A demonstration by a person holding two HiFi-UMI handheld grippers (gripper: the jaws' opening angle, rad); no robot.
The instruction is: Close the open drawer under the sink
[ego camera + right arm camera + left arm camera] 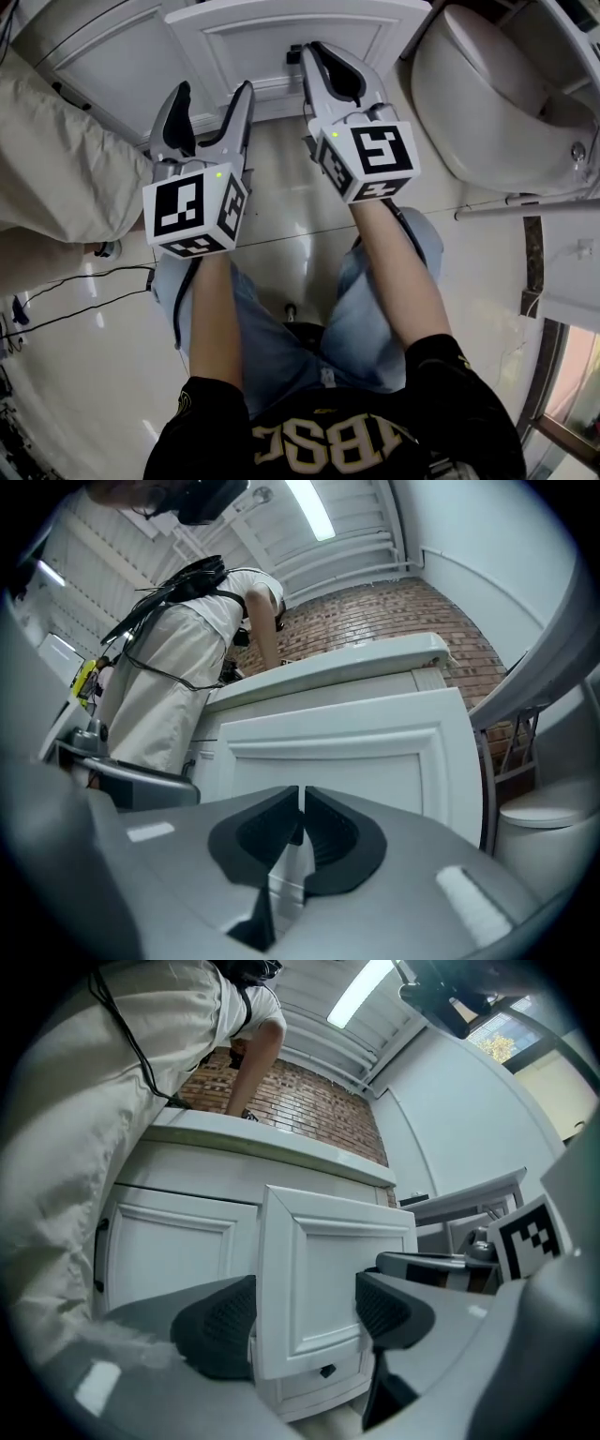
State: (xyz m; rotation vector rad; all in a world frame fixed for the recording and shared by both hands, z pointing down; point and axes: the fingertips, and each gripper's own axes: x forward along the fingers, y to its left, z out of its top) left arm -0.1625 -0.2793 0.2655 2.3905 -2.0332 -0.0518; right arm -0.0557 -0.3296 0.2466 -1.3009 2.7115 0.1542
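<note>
The white panelled drawer front point(281, 37) stands out from the white cabinet under the counter point(272, 1143). My left gripper point(214, 94) is open and points level at the drawer's left part; in the left gripper view the drawer front point(328, 1279) and a small dark knob point(326, 1371) below it show between the spread jaws, apart from the pads. My right gripper point(306, 52) is shut with nothing between its fingers. Its tips are right at the drawer face, and in the right gripper view the closed tips point(300, 803) sit before the panel point(384, 757). Whether they touch it I cannot tell.
A person in beige clothes point(56, 159) stands at the counter on the left. A white toilet point(497, 94) is close on the right. Cables point(75, 281) trail over the glossy tiled floor. The holder's jeans-clad legs point(281, 328) are below the grippers.
</note>
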